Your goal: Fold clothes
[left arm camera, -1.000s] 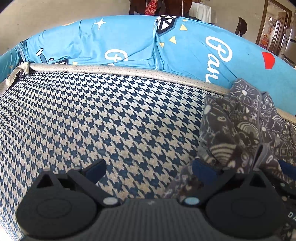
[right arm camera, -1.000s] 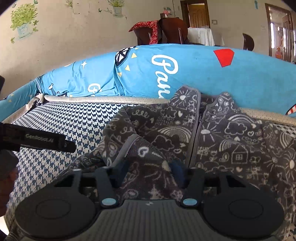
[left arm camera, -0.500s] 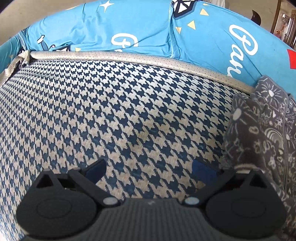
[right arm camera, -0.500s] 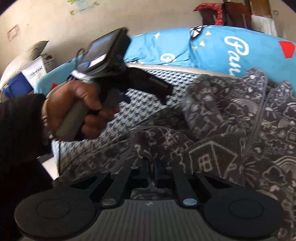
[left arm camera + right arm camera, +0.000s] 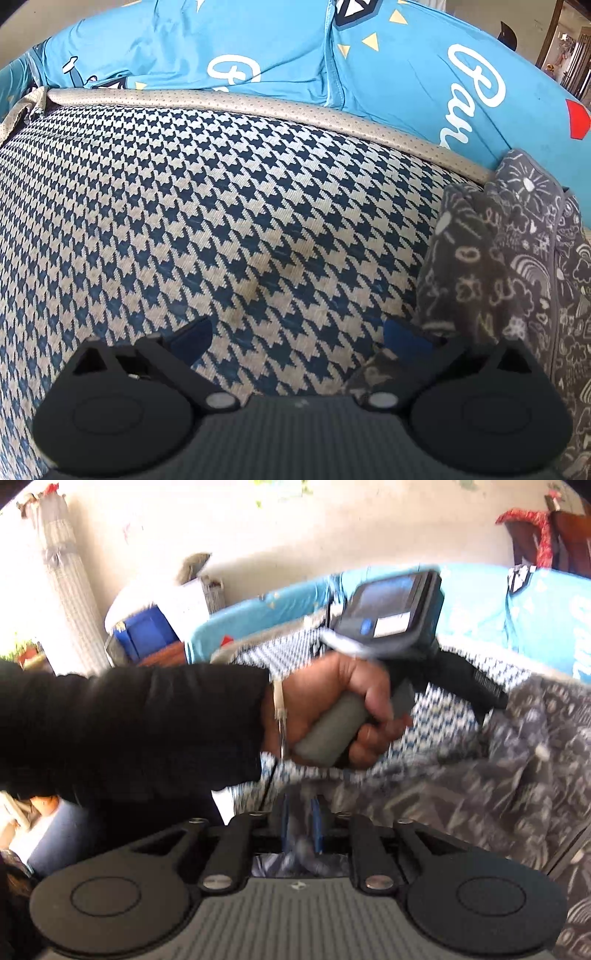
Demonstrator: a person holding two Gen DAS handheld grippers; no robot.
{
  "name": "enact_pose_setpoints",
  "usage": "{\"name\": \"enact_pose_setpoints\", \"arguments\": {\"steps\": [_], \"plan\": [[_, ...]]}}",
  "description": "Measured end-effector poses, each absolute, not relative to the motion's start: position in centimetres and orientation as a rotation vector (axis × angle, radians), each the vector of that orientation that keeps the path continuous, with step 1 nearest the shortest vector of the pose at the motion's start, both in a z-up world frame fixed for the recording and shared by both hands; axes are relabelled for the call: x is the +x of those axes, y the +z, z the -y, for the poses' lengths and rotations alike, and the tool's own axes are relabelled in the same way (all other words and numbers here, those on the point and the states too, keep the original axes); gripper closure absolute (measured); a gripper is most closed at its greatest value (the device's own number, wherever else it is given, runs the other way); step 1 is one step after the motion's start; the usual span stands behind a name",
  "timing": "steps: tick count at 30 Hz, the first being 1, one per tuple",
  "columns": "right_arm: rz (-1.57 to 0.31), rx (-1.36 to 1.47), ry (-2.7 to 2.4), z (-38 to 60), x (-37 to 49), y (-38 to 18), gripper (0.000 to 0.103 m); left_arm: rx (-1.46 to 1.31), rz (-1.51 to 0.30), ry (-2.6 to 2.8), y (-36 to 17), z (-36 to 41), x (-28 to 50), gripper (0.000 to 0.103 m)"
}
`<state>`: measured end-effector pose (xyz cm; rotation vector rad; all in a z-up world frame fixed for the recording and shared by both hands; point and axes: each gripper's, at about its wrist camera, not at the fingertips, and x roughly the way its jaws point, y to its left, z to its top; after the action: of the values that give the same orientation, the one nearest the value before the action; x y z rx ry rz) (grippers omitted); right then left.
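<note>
A houndstooth mattress (image 5: 229,221) — bordered along its far edge by a blue printed sheet (image 5: 280,48) — carries a grey doodle-print garment (image 5: 517,266) on its right side. The left claw (image 5: 297,334) hangs spread wide over the mattress, its right finger touching the garment's edge. The right claw (image 5: 301,823) — nearly together — pinches a fold of the garment at the mattress's near edge.

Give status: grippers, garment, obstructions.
Left gripper open over houndstooth cover. Right gripper shut on grey jacket. Nothing blocking.
</note>
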<state>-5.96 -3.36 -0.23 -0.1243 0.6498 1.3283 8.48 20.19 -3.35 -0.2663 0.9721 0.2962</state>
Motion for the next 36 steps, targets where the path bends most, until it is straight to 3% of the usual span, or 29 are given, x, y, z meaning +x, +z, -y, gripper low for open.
{"name": "enact_pose_setpoints", "arguments": {"steps": [4,12,26,29,31,36], "plan": [[-0.595,-0.091,1.254,3.6,-5.4,0.7,0.064,-0.256,-0.954,0.273,-2.9,-19.8,8.4,0.000],[-0.533,-0.191,0.895,1.7,-1.4,-0.3,0.062,-0.269,-0.936,0.255,-2.4,-20.1,8.4,0.000],[-0.473,-0.489,0.738,-4.6,2.8,-3.1,0.063,-0.310,-0.929,0.315,-1.8,-23.0,7.8,0.000],[-0.486,-0.517,0.697,-5.2,3.9,-4.1,0.071,-0.319,-0.935,0.331,-1.9,-23.8,7.6,0.000],[-0.496,-0.508,0.677,-5.3,4.5,-4.4,0.088,-0.315,-0.942,0.334,-2.1,-24.0,7.5,0.000],[-0.517,-0.324,0.641,-3.6,5.8,-3.1,0.097,-0.298,-0.967,0.332,-2.7,-24.0,7.4,0.000]]}}
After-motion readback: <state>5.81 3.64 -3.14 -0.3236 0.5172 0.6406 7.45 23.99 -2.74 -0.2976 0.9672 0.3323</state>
